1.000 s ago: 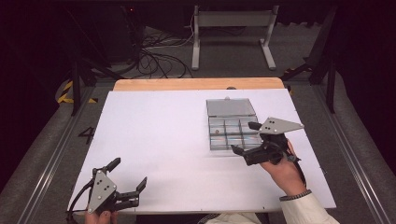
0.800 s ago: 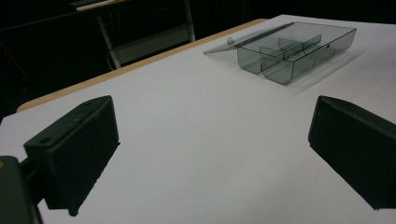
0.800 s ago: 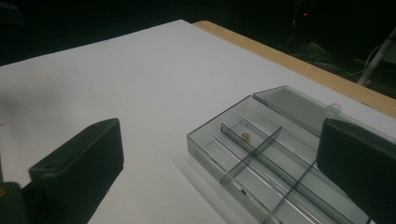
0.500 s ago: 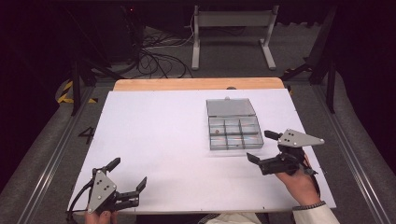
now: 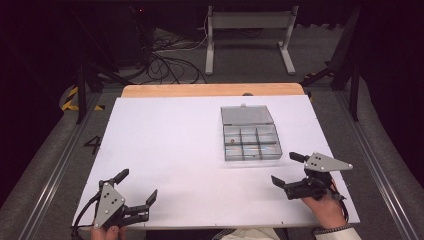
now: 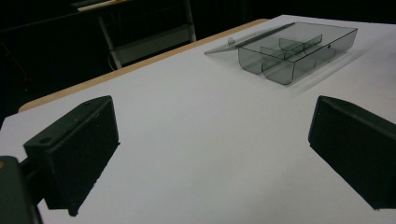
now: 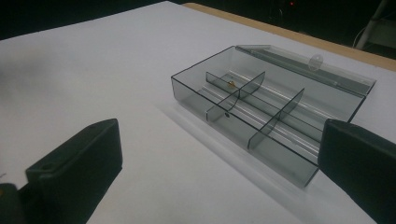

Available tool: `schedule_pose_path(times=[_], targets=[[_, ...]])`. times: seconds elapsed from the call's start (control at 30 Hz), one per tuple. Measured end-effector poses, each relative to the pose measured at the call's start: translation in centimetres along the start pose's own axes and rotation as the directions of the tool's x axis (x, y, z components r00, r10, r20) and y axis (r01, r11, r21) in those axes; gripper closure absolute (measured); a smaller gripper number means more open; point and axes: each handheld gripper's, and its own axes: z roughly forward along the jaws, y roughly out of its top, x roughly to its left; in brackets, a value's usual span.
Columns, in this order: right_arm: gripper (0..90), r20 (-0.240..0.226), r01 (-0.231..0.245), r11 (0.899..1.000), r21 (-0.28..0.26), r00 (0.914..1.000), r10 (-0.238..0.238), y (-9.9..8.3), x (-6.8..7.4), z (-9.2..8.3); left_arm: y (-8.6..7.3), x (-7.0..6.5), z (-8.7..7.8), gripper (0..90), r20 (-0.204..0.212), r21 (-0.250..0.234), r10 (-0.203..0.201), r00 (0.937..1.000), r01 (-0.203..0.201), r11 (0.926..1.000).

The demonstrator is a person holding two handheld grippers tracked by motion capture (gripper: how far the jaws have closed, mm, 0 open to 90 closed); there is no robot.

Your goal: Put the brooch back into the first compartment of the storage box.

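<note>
I hold my right gripper (image 5: 290, 170) low over the white table (image 5: 170, 145), near its front edge. Its jaws are wide apart and hold nothing. Just ahead of it and a bit to its left sits the clear grey box (image 5: 250, 142) with its lid folded back flat. The box has little rooms inside, and one tiny orange bit (image 7: 230, 84) lies in one of them. My left gripper (image 5: 135, 187) is far off to the other side, also wide open and holding nothing. Past the table I see a wooden edge (image 5: 210, 90), a dark floor, black cables (image 5: 165, 65) and a grey metal stand (image 5: 250, 35).
</note>
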Motion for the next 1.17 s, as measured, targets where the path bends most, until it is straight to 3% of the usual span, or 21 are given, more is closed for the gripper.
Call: schedule_pose_path(times=[0.3,0.47,0.53,0.73,1.17], targets=[[0.4,0.001,0.014,1.000,-0.014,0.9999,-0.014,-1.5,0.1,0.1,0.0,0.0,0.0,2.4,0.002,0.000,0.002,1.0000,-0.002,1.0000],[0.2,-0.014,-0.013,1.000,0.022,0.9998,0.013,-2.3,0.0,0.5,0.0,0.0,0.0,2.4,0.003,0.000,0.000,1.0000,0.000,1.0000],[0.0,-0.034,-0.049,0.998,0.048,0.9981,0.050,-2.4,-0.1,0.6,0.0,-0.1,0.0,2.4,0.004,-0.004,-0.002,1.0000,0.002,1.0000],[0.0,-0.046,-0.093,0.995,0.042,0.9944,0.095,-2.8,-0.3,0.8,0.0,0.0,0.0,2.4,0.004,0.000,0.001,1.0000,-0.001,1.0000],[0.0,-0.007,-0.048,0.996,0.069,0.9988,0.049,-2.6,-0.2,1.2,0.0,0.0,0.1,2.4,-0.004,0.002,0.005,1.0000,-0.005,1.0000]])
